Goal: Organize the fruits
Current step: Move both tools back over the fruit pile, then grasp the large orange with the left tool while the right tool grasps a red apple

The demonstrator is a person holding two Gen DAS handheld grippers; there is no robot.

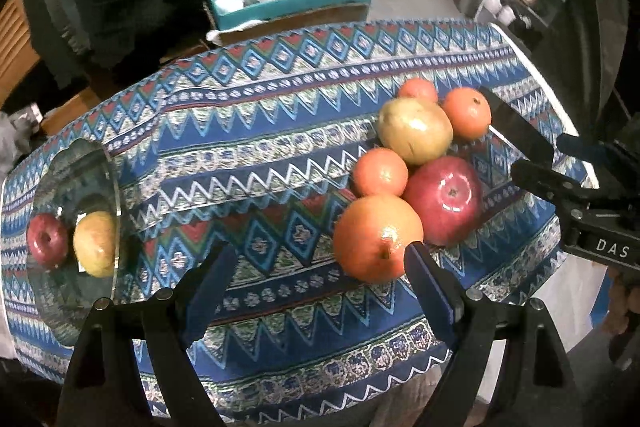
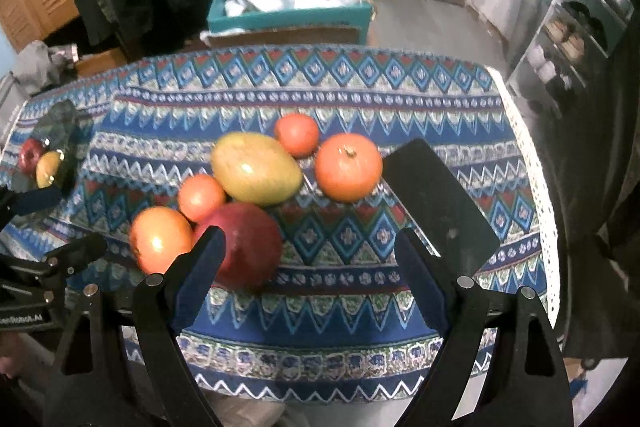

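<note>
Blue patterned tablecloth (image 2: 320, 99) bears loose fruit; teal box (image 2: 288, 15) behind, perhaps floor-standing; both jaws spread, empty.

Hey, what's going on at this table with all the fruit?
A person holds a claw in each hand above a table with a blue patterned tablecloth, sorting fruit. Both the left claw and the right claw are open and empty. A pile waits in the middle: a yellow-green mango, a dark red apple and four orange round fruits. A clear glass bowl at the left end already holds a small red apple and a yellow-green fruit. A flat black rectangular object lies beside the pile.
</note>
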